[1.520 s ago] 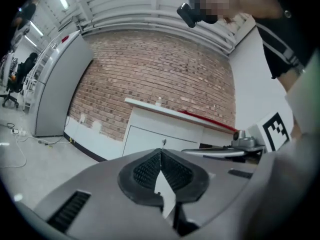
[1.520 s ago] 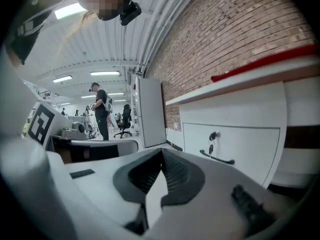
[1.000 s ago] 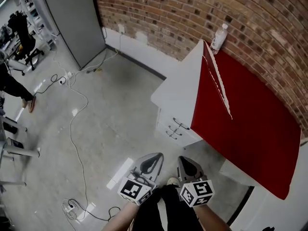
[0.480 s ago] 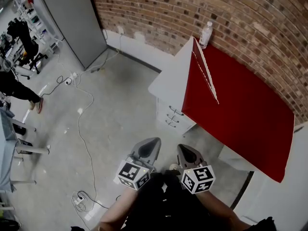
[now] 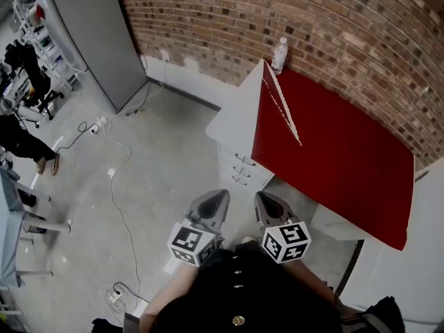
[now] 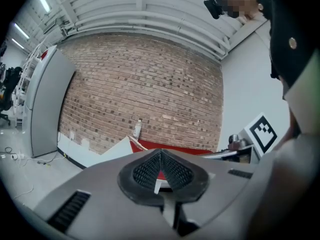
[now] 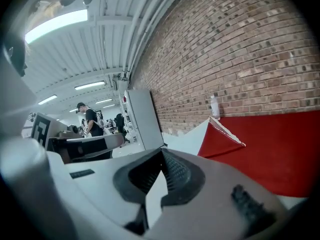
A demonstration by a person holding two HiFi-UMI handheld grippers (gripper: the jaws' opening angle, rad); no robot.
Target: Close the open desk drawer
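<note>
Sliding up and leftward in the head view since a second ago, the worktop point(image 5: 236, 120) with its red cloth point(image 5: 333, 158) now sits higher, and more dark clothing point(image 5: 243, 297) fills the bottom edge. The drawers point(image 5: 239, 171) below its white end lie mid-frame, fronts seemingly level, insides unseen. The left gripper point(image 5: 218, 198) and right gripper point(image 5: 265, 200), low centre, keep fingers closed on nothing. A bottle point(image 5: 279, 54) stands at the worktop's far corner.
</note>
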